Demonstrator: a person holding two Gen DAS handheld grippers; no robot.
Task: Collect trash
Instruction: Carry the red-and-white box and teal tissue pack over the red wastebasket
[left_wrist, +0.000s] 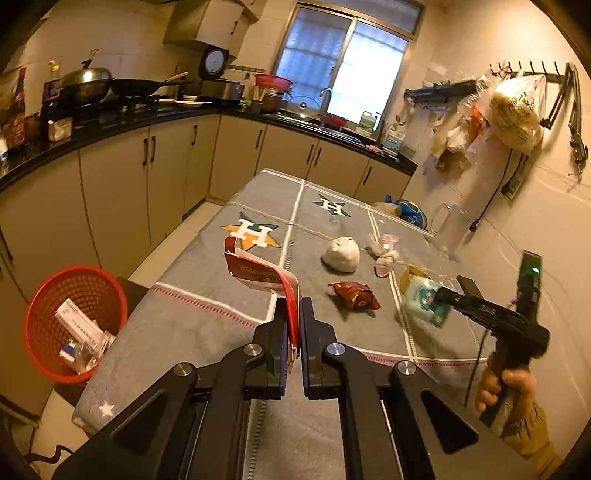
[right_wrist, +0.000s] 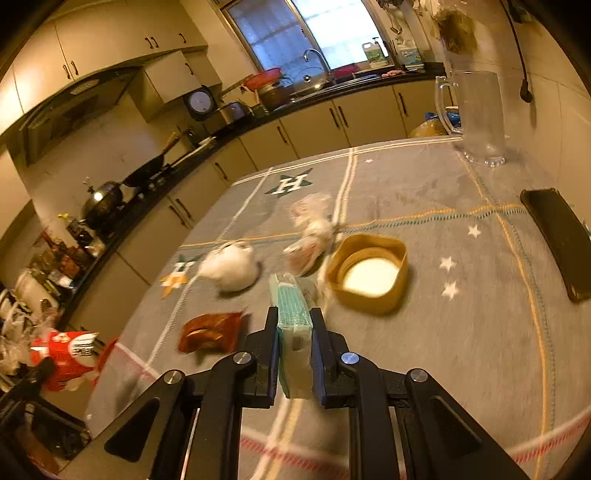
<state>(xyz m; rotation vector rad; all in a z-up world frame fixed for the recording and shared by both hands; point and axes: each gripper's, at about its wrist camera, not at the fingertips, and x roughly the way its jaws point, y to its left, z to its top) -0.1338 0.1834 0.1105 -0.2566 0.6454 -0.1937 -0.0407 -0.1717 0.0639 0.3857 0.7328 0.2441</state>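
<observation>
My left gripper (left_wrist: 293, 303) is shut on a flattened red carton (left_wrist: 258, 273), which hangs above the grey-clothed table (left_wrist: 207, 317). A red mesh basket (left_wrist: 40, 325) with some trash inside stands on a stool off the table's left edge. My right gripper (right_wrist: 294, 314) is shut on a pale green tissue pack (right_wrist: 293, 321), lifted just over the cloth; the left wrist view shows the pack (left_wrist: 424, 301) too. On the table lie a white crumpled wad (right_wrist: 232, 267), a red-brown snack wrapper (right_wrist: 210, 332), a clear plastic wrapper (right_wrist: 314, 229) and a yellow tub (right_wrist: 369, 275).
A glass mug (right_wrist: 476, 114) stands at the table's far right by the wall. A black phone (right_wrist: 561, 240) lies along the right edge. Kitchen counters with pans (left_wrist: 88, 85) run along the left and back. A person's hand (left_wrist: 506, 387) holds the right gripper's handle.
</observation>
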